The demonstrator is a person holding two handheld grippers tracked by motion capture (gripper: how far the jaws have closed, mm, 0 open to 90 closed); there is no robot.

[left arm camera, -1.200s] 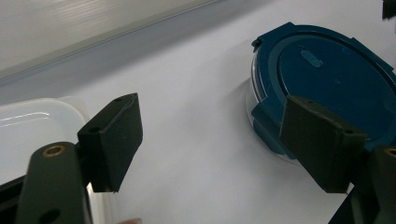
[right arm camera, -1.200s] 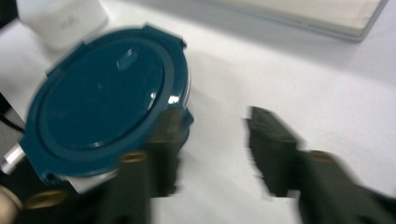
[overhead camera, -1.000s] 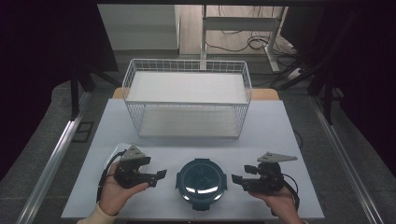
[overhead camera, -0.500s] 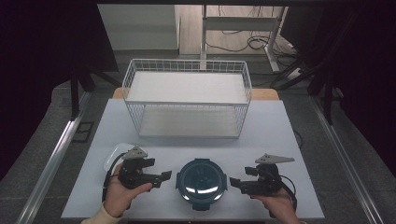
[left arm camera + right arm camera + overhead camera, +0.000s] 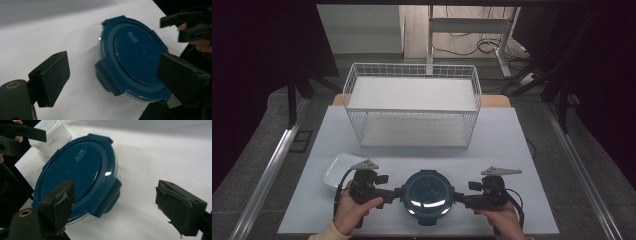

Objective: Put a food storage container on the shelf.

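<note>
Both claws spread beside the round box

The left gripper (image 5: 396, 192) and right gripper (image 5: 458, 198), jaws just opening wide, flank a round, glossy blue-lidded box (image 5: 428, 192) at the table's (image 5: 522, 150) near edge; white tub (image 5: 336, 169) left, wire basket (image 5: 412, 107) behind.

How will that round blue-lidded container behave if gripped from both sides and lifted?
The round container looks rigid, so it probably won't flex. Its glossy lid may be slippery; the side latch tab offers better purchase. Low and flat, it seems unlikely to tip or roll.
</note>
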